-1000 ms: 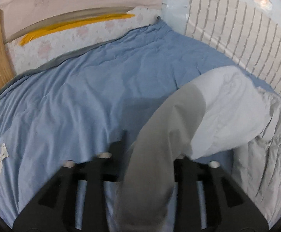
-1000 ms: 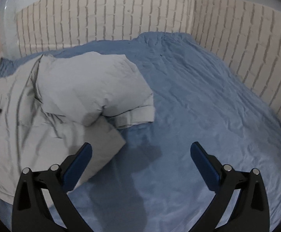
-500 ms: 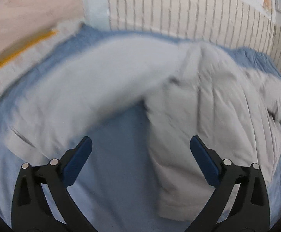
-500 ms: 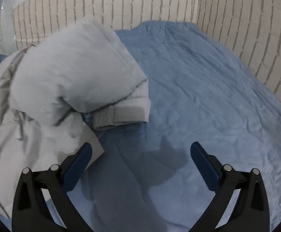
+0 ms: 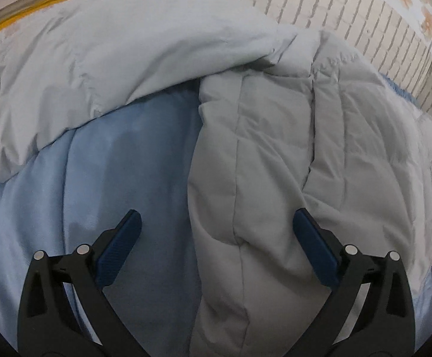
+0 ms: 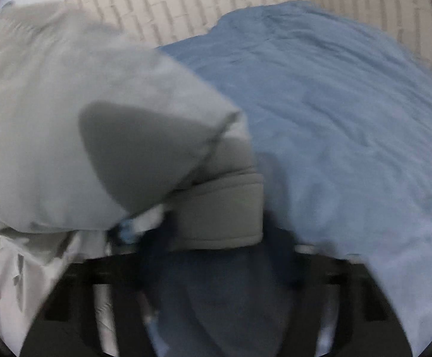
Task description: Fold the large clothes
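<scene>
Item: pale grey quilted padded jacket point(image 5: 290, 136), lying on a light blue bed sheet point(image 5: 132, 184); sleeve-folding step in hand, judged.

Nearest, left view: left gripper point(image 5: 216, 235), black frame with dark blue pads, spread to its widest and empty. The jacket's side edge lies below and between the pads, untouched as far as shows.

Nearest, right view (blurred): right gripper point(image 6: 216, 238), jaws closing about the ribbed grey cuff point(image 6: 221, 208) of the jacket's right sleeve. The cuff sits between the pads; whether they already press it cannot be told.

Middle: the other sleeve point(image 5: 111, 50) drapes out leftward across the sheet.

Far: white brick-pattern wall padding point(image 5: 349, 15) bounding the bed.

Next move, judged: secure the cuff, then carry the sleeve inward over the jacket body, laying it flat without dragging the body.
</scene>
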A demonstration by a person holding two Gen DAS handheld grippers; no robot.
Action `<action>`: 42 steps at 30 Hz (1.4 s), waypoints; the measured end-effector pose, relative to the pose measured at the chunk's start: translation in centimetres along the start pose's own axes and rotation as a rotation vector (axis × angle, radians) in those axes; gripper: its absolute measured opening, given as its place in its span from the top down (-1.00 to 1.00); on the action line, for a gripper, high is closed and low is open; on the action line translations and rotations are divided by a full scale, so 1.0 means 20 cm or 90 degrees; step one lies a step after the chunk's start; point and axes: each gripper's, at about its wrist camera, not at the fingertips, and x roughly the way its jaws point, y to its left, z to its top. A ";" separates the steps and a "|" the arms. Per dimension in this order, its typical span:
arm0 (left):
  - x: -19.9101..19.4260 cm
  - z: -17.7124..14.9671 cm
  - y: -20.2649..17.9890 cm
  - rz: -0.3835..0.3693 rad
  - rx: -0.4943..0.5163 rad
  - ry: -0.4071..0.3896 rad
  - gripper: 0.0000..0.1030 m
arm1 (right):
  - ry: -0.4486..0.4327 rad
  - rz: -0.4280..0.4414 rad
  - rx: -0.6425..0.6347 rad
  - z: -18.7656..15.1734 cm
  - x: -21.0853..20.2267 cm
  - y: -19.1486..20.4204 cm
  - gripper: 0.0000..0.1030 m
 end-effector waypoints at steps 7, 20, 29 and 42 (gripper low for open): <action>-0.05 0.00 -0.01 0.024 0.025 -0.012 -0.94 | -0.035 -0.053 -0.037 0.09 -0.24 0.07 0.74; -0.25 -0.03 0.01 0.021 0.020 -0.015 -0.94 | -0.134 -0.327 0.192 -0.07 -1.32 -0.51 0.92; -0.23 -0.10 -0.05 0.008 0.071 0.018 -0.94 | 0.013 0.019 -0.045 -0.28 -0.79 0.24 -0.85; 0.00 -0.14 -0.13 0.023 0.055 0.039 -0.94 | 0.102 0.063 -0.017 -0.36 -0.09 0.38 -0.01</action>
